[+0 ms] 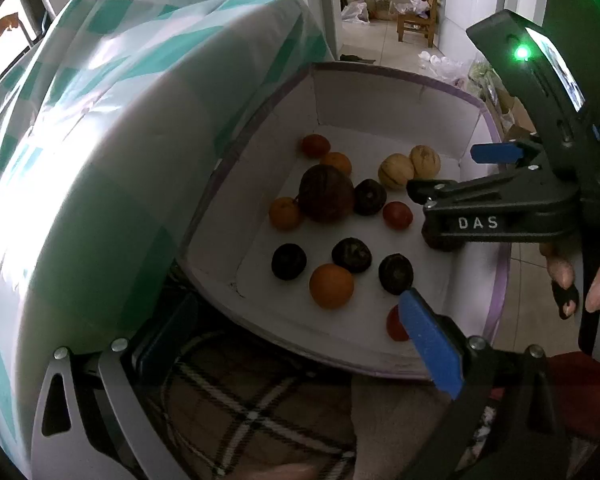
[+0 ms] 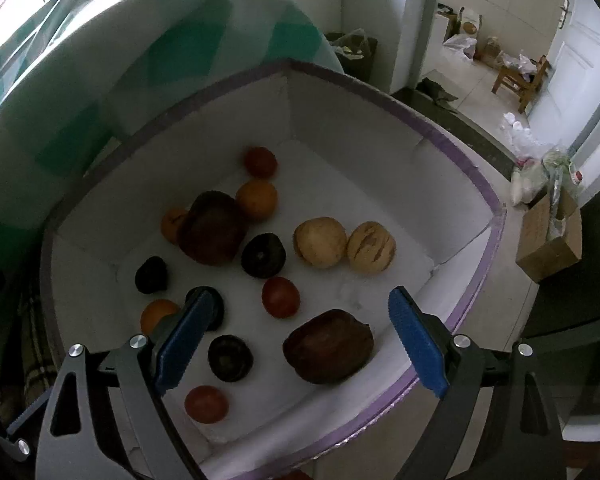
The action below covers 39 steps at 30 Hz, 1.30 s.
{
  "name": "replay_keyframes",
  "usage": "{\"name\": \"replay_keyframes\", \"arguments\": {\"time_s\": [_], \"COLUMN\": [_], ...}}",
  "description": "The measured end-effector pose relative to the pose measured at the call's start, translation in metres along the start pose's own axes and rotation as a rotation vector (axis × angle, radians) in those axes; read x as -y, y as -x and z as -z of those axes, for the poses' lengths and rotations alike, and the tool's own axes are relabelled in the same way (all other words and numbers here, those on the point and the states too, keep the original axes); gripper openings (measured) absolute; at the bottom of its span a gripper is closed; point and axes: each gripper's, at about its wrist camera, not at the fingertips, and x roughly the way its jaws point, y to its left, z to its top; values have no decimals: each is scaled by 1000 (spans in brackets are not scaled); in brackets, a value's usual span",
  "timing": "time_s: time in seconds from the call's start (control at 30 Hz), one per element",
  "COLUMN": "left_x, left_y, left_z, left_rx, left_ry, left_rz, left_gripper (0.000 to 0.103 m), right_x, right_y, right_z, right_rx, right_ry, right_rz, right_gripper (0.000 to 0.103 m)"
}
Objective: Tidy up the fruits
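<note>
Left gripper (image 1: 284,344) near finger hidden behind checked lid (image 1: 100,184), red fruit (image 1: 396,325) half-covered

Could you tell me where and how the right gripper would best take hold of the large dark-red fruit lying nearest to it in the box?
Probably from above, fingers across its narrower middle. The large dark-red fruit lies on its side, elongated, with its pointed tip toward the box wall. The open right gripper already straddles it. The red tomato sits just behind, so come straight down.

The white box (image 2: 380,128) is open from above, its far right floor bare. Scattered fruits (image 2: 320,242) crowd the middle and left, and the checkered lid (image 2: 100,80) blocks the left side.
</note>
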Motion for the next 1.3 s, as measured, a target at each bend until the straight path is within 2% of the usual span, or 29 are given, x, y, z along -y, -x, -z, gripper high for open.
{"name": "replay_keyframes", "arguments": {"time_s": [1.3], "left_x": [-2], "left_y": [-1], "left_z": [5], "left_rx": [-8], "left_ry": [8], "left_rz": [21], "left_gripper": [101], "right_x": [-3], "right_y": [-9], "right_z": [6], "right_rx": [-30], "right_ry": [-3], "right_rz": [-7], "right_gripper": [87]}}
